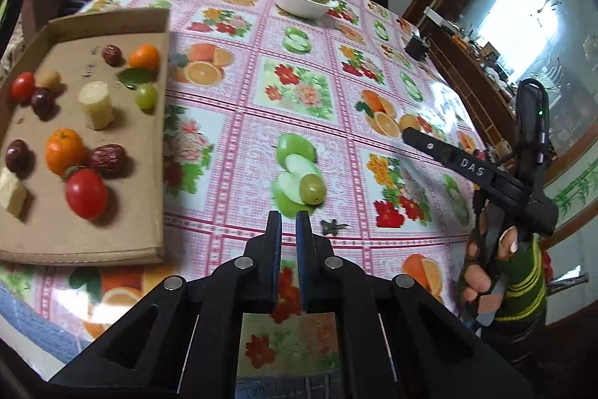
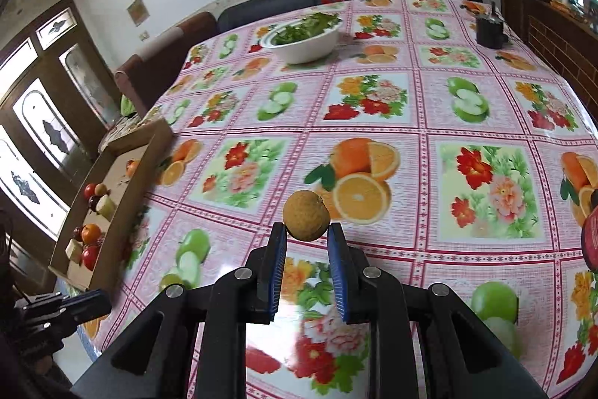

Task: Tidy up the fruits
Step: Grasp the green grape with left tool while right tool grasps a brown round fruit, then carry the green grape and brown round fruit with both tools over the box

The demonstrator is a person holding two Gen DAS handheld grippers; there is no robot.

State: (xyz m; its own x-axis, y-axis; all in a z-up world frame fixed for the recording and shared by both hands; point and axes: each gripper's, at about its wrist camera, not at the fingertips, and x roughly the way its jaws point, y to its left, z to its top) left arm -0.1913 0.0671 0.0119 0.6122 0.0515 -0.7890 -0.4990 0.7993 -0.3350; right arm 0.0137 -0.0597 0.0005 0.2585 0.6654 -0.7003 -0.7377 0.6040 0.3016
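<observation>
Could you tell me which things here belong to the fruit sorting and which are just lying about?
Part of the job:
- cardboard tray holding sorted fruit
- green grape loose on the tablecloth
- brown round fruit in the right gripper

Just lying about:
- white bowl of greens
- small dark cup

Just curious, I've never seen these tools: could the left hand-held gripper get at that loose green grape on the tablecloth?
Probably yes: the green grape lies just ahead of the left hand-held gripper, nothing between, though its jaws are shut.

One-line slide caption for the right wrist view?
Right gripper pinches a round tan fruit above the fruit-print tablecloth; cardboard tray at left.
</observation>
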